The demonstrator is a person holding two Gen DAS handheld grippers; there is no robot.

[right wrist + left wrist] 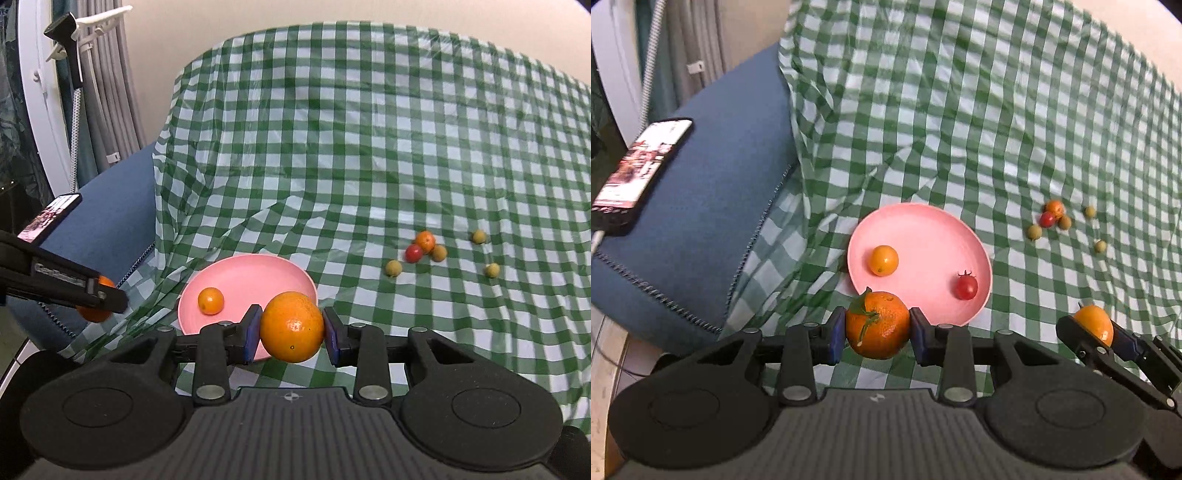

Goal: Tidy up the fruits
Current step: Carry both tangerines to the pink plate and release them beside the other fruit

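Fingers (pixel 836 334) beside pink plate (pixel 923 225)

Left wrist view steeply down, close over pink plate (pixel 919 236), right wrist view shallower, sharing plate (pixel 251 273) and checked cloth (pixel 997 129)

The pink plate (pixel 919 236) is partly occupied: a small orange fruit (pixel 884 260) lies at its 9 o'clock and a cherry tomato (pixel 965 286) at its 4 o'clock, while the centre and the rim towards 12 o'clock are left bare. Open checked cloth (pixel 960 129) is seen beyond the plate at 12 o'clock. Passage at 2 o'clock is obstructed by a cluster of small fruits (pixel 1052 218). At 10 o'clock, a phone (pixel 639 166) rests on a blue cushion (pixel 713 206).
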